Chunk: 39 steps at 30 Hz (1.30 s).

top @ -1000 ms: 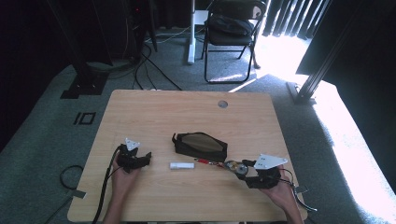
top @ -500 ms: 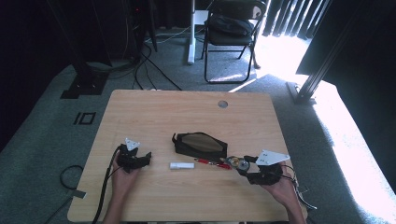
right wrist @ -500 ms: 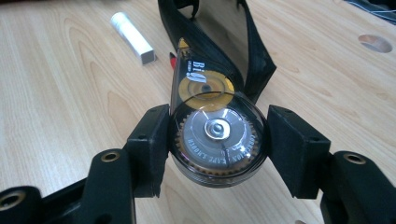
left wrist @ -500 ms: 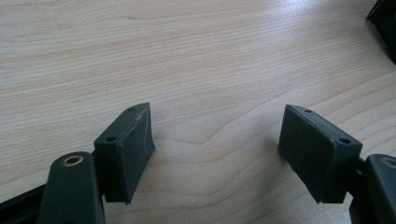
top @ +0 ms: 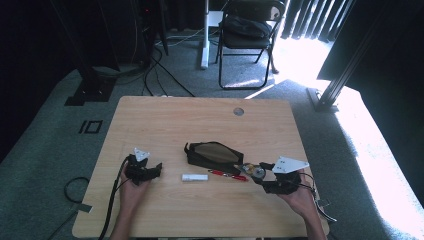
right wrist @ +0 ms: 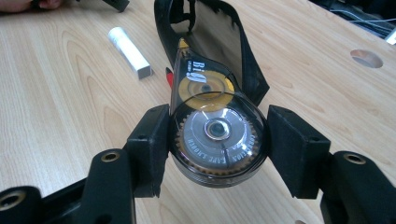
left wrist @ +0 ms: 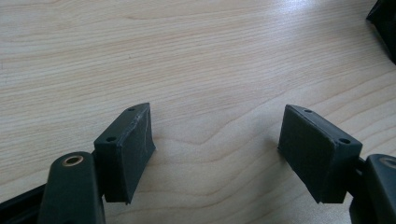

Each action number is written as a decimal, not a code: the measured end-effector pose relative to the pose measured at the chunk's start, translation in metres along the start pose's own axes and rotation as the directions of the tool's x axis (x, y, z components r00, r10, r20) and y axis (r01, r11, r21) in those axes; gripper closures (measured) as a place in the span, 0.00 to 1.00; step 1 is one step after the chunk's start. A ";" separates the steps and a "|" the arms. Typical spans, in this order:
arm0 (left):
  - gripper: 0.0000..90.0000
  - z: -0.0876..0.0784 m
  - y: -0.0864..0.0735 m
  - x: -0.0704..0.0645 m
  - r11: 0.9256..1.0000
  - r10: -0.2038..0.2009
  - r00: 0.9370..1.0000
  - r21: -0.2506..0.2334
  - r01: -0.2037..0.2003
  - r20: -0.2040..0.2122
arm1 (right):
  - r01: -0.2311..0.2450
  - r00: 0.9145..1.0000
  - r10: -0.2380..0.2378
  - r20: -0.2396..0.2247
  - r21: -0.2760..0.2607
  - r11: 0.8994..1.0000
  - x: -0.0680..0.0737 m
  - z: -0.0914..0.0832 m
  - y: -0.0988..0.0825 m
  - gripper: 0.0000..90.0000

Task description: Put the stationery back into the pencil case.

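Note:
A clear correction-tape dispenser (right wrist: 217,128) with a gear wheel and a yellow spool sits between the pads of my right gripper (right wrist: 217,133), which is shut on it. Its nose points at the open mouth of a black pencil pouch (right wrist: 219,37). In the high view the right gripper (top: 256,172) holds the dispenser (top: 257,172) just right of the pouch (top: 215,154). A red pen (top: 227,175) and a white stick (top: 194,177) lie in front of the pouch. My left gripper (top: 157,170) rests at the table's left, open, with bare wood between its jaws (left wrist: 217,126).
The wooden table (top: 200,115) has a round cable hole (top: 238,111) near its far edge. A folding chair (top: 247,30) and cables stand on the floor behind it. In the right gripper view the white stick (right wrist: 129,51) lies left of the pouch.
My right gripper has edged slightly toward the pouch with the dispenser still in it. The left gripper has stayed where it was.

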<state>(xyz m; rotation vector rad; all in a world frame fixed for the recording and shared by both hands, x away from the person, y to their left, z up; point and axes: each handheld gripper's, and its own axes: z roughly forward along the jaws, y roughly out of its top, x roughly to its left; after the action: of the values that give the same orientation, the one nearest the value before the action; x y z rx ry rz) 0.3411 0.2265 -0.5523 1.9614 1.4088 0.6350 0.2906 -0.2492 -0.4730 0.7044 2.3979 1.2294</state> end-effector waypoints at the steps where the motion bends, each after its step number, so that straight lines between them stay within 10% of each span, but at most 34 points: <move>1: 0.29 0.000 0.000 0.000 1.000 0.000 1.000 0.000 0.000 0.000 | 0.000 1.000 0.000 -0.002 -0.002 1.000 0.000 0.000 0.001 0.46; 39: 0.29 0.000 0.000 0.000 1.000 0.000 1.000 0.000 0.000 0.000 | 0.024 1.000 -0.024 0.003 -0.028 0.999 -0.005 0.003 0.023 0.46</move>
<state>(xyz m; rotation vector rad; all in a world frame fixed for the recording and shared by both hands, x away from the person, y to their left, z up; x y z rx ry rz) 0.3409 0.2262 -0.5523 1.9619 1.4089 0.6355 0.3027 -0.2384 -0.4554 0.6667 2.3752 1.2498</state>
